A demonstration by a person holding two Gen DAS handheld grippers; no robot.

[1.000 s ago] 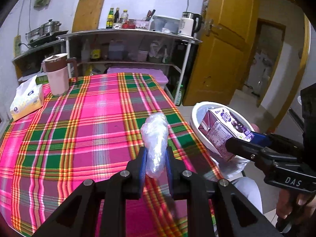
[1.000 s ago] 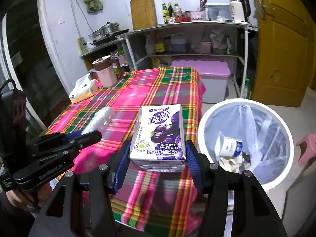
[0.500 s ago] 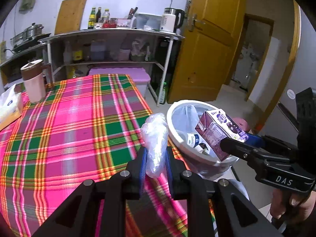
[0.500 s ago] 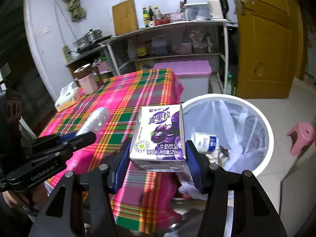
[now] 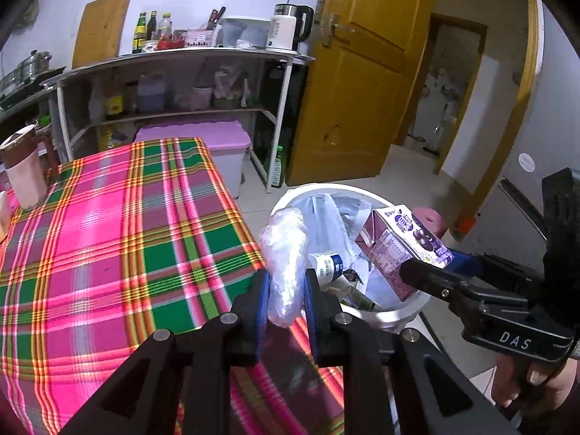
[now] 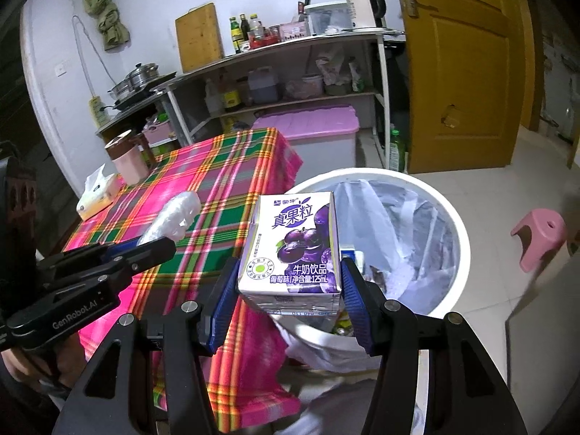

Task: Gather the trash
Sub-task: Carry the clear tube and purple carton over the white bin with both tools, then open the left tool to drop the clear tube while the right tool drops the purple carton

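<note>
- Both grippers have swung away from the middle of the table toward its corner since the earlier frames, so the white bin [image 6: 449,217] now fills more of each view and the pink jug [image 5: 21,170] has slid to the left edge.
- Left gripper [image 5: 286,290]: its blue pads are pressed together on a crumpled clear plastic bag [image 5: 286,253], held above the table corner just beside the bin's rim.
- Right gripper [image 6: 290,290]: its jaws stand wide but pinch a purple milk carton [image 6: 293,243] by its two side faces, at the near rim of the bin.
- The carton stands upright, long axis vertical, printed front toward the right camera, top slightly tipped away.
- The bag's long axis runs along the left fingers, its free end pointing forward and up, toward the bin.
- The step in hand looks like the carry to the drop; the carton seems nearer to release than the bag.
- To do it well, each piece should be fully over the liner [image 6: 417,224] before the jaws open, clear of the rim.
- The bag is light and may cling to a pad, so a wide opening with the fingers tipped down would help.
</note>
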